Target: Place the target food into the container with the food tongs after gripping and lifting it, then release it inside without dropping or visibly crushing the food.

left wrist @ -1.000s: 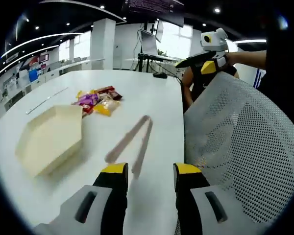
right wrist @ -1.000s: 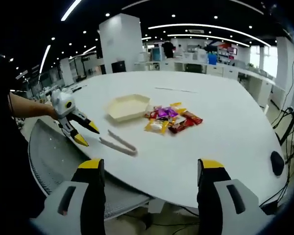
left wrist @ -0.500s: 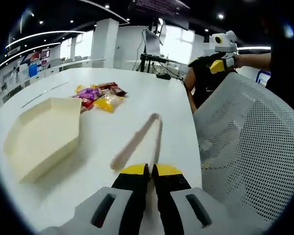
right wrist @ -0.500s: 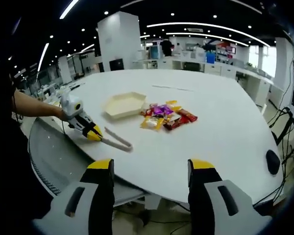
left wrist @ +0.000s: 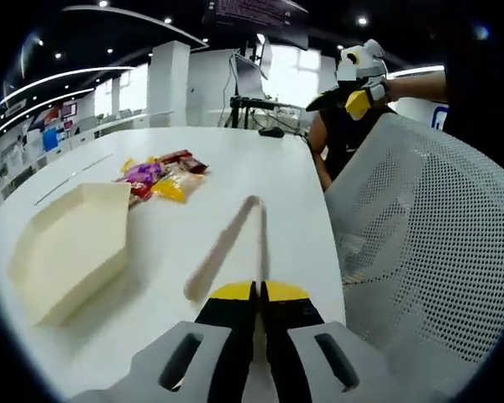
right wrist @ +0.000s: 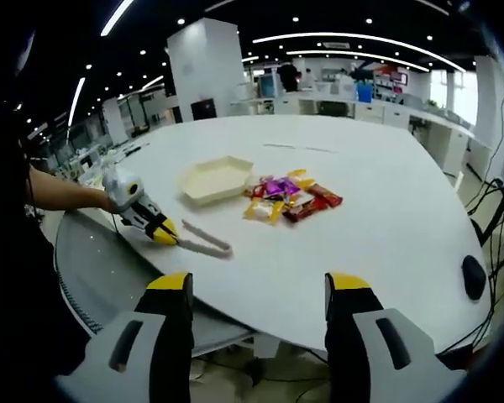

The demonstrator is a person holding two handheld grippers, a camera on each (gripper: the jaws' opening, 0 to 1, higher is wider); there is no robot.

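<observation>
Resting on the round white table (right wrist: 378, 218), the pale beige plastic food tongs (left wrist: 227, 243) lie near its edge, their two arms joined at the far end, and the left gripper (left wrist: 257, 292) has its yellow-tipped jaws pressed together on the near end of one arm. In the right gripper view that same gripper (right wrist: 165, 232) meets the tongs (right wrist: 203, 242) from the left, held by a person's hand (right wrist: 118, 191). To the left of the tongs in the left gripper view sits the cream hexagonal container (left wrist: 67, 248), and beyond it, farther across the table, lies the heap of coloured snack packets (left wrist: 158, 175) in red, purple and yellow wrappers. The right gripper (right wrist: 257, 285) hangs off the near edge of the table with its yellow-tipped jaws set well apart and nothing between them. A white mesh chair back (left wrist: 420, 252) stands just right of the table edge. A small dark object (right wrist: 473, 277) lies at the table's right side.
</observation>
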